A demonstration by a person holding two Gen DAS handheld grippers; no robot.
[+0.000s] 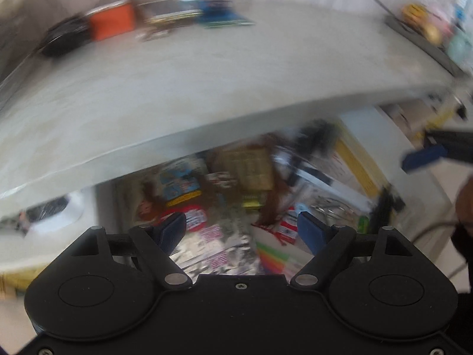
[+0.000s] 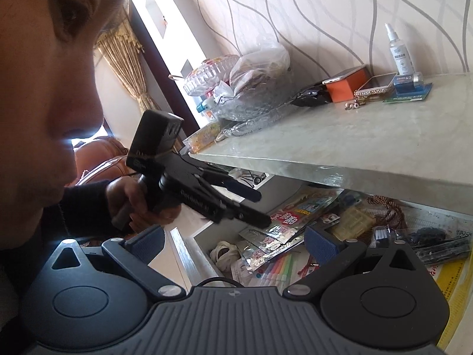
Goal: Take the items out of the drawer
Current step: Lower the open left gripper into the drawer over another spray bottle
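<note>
Left gripper [image 2: 263, 207], jaws apart and empty, is reaching into the open drawer [image 2: 189, 245]; next, closing on a foil packet [image 2: 266, 241]. Right gripper [image 2: 236, 242], also apart, is waiting.

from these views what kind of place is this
Likely a lived-in home room: a patterned wallpaper wall, a gold curtain, and a cluttered open drawer under a counter holding phones.

Wall [image 2: 325, 14]: pale, with grey wavy lines. Tabletop [image 2: 369, 136]: pale grey-green, faintly marbled. Box [image 2: 344, 88] on it: orange. Spray bottle [image 2: 397, 50]: clear with white cap. Curtain [image 2: 127, 59]: gold. Drawer [image 2: 192, 254]: white walls; inside, silver foil sachets [image 2: 266, 236] printed red, and rainbow-coloured markers [image 2: 278, 269]. Both grippers' pads [image 2: 320, 244]: blue on black bodies.
</note>
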